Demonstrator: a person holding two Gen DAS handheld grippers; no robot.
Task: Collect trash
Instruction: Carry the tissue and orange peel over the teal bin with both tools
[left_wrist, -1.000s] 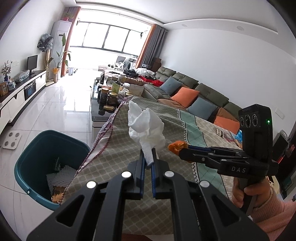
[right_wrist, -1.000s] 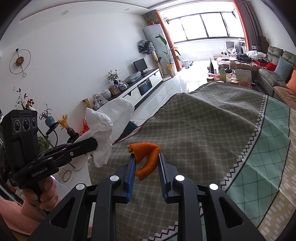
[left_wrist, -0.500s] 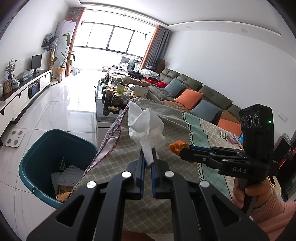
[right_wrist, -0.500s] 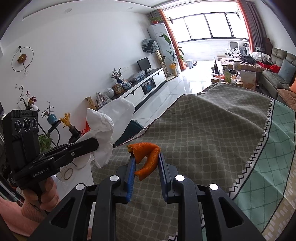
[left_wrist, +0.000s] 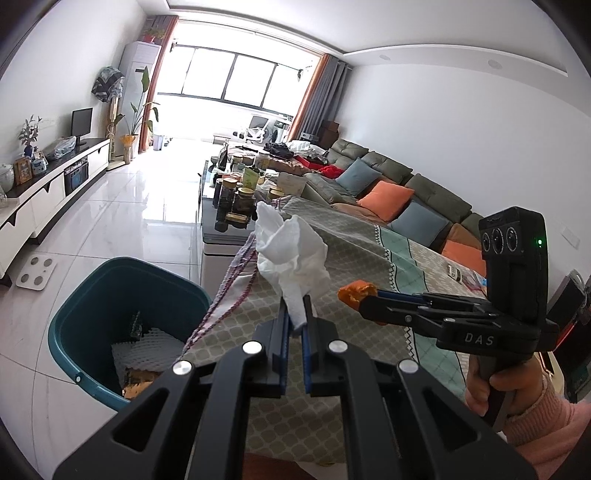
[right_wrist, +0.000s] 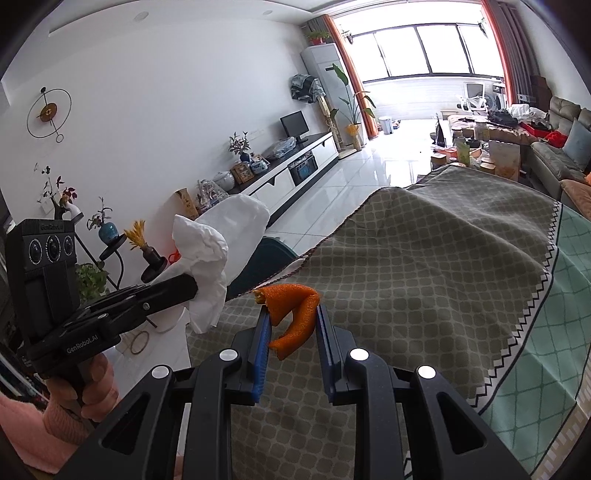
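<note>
The teal trash bin (left_wrist: 110, 325) sits below-left of the left gripper (left_wrist: 295, 321) clamping crumpled tissue (left_wrist: 291, 254) — nearer it than the right gripper (right_wrist: 291, 321), which pinches orange peel (right_wrist: 291, 306).

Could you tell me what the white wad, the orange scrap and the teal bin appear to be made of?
White wad: soft tissue paper, matte, crumpled into creases. Orange scrap: likely citrus peel, with a curled, pebbled skin. Teal bin: probably moulded plastic, with smooth walls and a faint sheen.

Lower left of the frame, the teal bin (left_wrist: 92, 295) stands open-topped on bare floor (left_wrist: 122, 221); the surface (left_wrist: 354, 266) edge borders its right rim.
</note>
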